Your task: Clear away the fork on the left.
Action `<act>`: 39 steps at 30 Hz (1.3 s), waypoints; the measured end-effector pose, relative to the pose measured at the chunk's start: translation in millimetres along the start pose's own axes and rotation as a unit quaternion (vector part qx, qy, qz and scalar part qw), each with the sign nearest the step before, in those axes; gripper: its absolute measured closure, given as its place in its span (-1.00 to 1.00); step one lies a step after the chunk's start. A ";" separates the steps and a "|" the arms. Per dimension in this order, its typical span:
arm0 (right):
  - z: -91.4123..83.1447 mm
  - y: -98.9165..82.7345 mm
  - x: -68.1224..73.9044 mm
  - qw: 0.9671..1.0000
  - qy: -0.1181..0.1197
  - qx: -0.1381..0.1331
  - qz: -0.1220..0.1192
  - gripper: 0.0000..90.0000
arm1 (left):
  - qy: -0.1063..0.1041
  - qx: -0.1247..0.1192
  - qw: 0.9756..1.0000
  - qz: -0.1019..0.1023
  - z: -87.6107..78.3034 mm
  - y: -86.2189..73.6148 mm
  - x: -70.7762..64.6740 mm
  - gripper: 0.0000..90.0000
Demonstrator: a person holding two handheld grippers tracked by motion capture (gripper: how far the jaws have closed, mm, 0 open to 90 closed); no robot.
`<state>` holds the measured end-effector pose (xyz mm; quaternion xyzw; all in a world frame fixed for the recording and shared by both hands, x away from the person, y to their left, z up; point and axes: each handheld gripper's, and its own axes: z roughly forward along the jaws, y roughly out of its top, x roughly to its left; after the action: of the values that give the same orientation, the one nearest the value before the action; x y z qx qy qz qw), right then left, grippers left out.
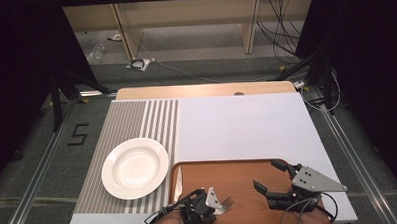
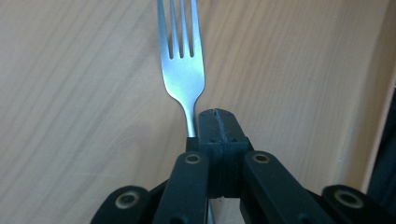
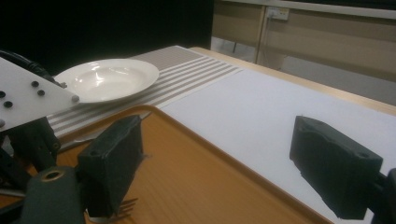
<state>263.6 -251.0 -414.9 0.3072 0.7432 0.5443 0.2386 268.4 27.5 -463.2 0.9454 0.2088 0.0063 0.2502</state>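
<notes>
A: Nearest, what does the left claw (image 2: pixel 215 122) hold?
B: It's clamped on the steel fork's (image 2: pixel 183 70) neck, tines lying on the wooden tray (image 1: pixel 238 173).
A: The right claw (image 1: pixel 275 177)?
B: Spread wide over the tray, gripping nothing. A knife (image 1: pixel 177 187) lies at the tray's left edge; beyond, a glossy white soup plate (image 1: pixel 135 167) sits on the striped mat (image 1: pixel 131 119).

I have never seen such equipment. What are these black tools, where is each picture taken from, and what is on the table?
A person holds one two-jaw tool in each hand. The high view looks down on the table from above; each of the other two pictures comes from a camera riding on one tool. On the table lie a white plate on a striped mat and a brown tray with a knife at its left edge. The left tool is shut on a fork over the tray. The right tool is open and holds nothing.
</notes>
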 end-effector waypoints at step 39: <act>0.3 0.1 -0.2 1.000 0.000 -0.002 0.002 -0.59 | 0.062 0.000 0.997 -0.044 -9.8 -10.1 35.3 0.98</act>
<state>263.9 -250.9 -414.9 0.3079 0.7414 0.5465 0.2384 295.6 54.1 -462.7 0.9330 0.2654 0.0540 0.2369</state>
